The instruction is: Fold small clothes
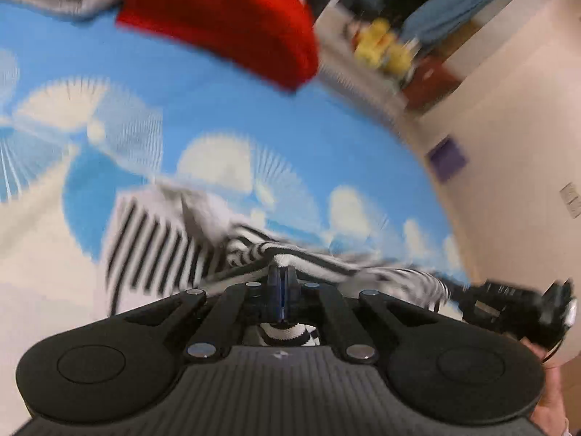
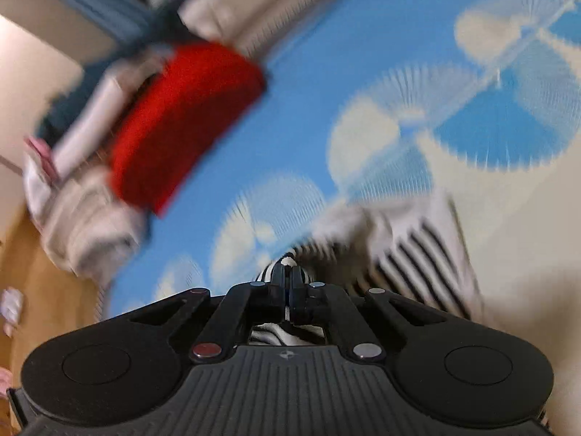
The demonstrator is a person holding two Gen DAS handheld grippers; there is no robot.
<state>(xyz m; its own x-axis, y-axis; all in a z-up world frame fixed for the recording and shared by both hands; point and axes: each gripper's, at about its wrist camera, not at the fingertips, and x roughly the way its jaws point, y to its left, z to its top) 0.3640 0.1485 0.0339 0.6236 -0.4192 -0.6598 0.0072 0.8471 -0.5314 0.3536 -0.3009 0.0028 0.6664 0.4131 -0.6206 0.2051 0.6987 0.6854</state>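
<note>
Blue patterned sheet point(image 1: 254, 116); red cloth point(image 1: 225, 18) beyond striped garment point(image 1: 156, 243).

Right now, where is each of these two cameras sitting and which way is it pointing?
Left wrist: on the left gripper, looking down along its fingers, shut on the striped garment; the right gripper and a hand show at the right.
Right wrist: on the right gripper, angled down, shut on the same garment.
Both share the blue patterned sheet and the red cloth.

A home bedroom: patterned blue bedspread point(image 1: 290, 127), folded clothes point(image 2: 90, 225), wooden floor point(image 2: 32, 276).
</note>
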